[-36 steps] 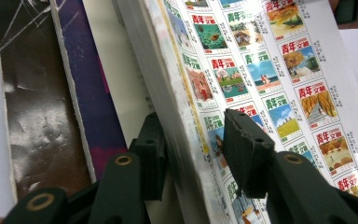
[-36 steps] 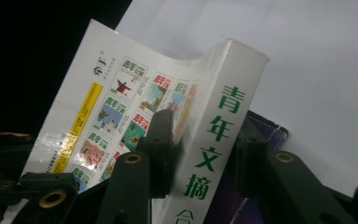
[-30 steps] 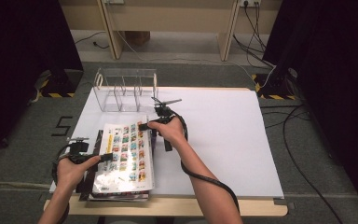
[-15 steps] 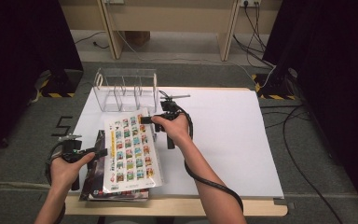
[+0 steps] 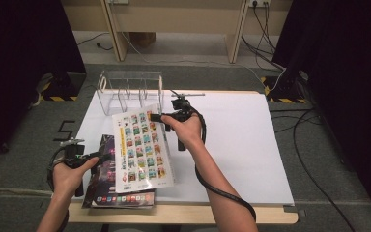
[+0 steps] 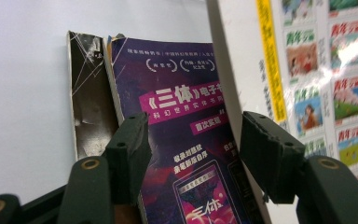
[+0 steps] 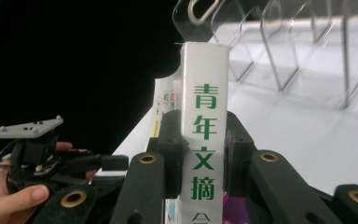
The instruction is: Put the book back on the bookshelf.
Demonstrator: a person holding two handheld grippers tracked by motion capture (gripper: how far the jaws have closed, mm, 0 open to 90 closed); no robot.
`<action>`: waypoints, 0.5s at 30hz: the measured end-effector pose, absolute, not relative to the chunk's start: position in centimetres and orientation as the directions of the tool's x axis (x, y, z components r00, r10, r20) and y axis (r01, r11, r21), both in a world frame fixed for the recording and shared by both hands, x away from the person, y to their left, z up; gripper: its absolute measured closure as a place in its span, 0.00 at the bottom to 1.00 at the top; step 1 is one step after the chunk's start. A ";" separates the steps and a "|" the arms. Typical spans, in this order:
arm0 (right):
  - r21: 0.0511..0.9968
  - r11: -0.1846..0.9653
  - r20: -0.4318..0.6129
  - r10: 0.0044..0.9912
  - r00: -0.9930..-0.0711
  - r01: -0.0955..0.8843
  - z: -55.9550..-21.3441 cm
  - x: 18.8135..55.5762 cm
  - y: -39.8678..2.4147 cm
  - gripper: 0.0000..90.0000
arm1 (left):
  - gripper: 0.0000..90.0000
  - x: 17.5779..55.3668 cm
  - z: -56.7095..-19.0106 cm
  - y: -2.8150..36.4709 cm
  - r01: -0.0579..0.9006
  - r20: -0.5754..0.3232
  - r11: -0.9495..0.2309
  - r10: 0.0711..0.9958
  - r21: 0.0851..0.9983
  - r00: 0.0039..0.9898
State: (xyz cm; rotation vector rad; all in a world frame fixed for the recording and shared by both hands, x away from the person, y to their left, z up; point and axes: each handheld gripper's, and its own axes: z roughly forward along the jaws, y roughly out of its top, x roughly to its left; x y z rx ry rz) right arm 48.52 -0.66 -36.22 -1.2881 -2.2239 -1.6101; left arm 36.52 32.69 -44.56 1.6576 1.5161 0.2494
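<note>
A white book [image 5: 142,150] with rows of small coloured pictures on its cover is lifted at a slant, its near end over the stack. My right gripper [image 5: 155,117] is shut on its spine [image 7: 205,116], which bears green characters; its jaws have just been closing on it. Below lies a purple book [image 5: 101,176] on a darker one [image 6: 86,93]. My left gripper [image 5: 104,155] is open at the stack's left edge. Its jaws have just opened wider, then closed a little. In the left gripper view the purple cover [image 6: 186,140] lies beyond the gap and the white book [image 6: 317,70] passes the right jaw.
A clear acrylic rack [image 5: 130,89] with upright dividers stands at the table's back left, just beyond the lifted book. The white tabletop [image 5: 241,140] stretches bare to the right. A cable trails from the right gripper along the forearm.
The right gripper has risen and moved back toward the rack with the white book, lifting it off the stack. The purple cover now shows. The left hand has stayed in about the same place.
</note>
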 end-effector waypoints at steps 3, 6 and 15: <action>0.761 0.069 0.492 0.587 -0.643 0.645 -35.2 48.4 -1.0 0.82 | 0.47 36.5 -44.5 32.7 0.718 -0.385 0.102 0.890 0.689 0.243; 0.789 0.059 0.456 0.612 -0.646 0.612 -34.3 48.4 -1.2 0.82 | 0.47 36.6 -44.5 32.7 0.719 -0.383 0.097 0.890 0.689 0.247; 0.854 0.046 0.360 0.666 -0.653 0.519 -31.9 49.1 -1.2 0.82 | 0.47 36.6 -44.5 32.6 0.716 -0.386 0.098 0.888 0.692 0.251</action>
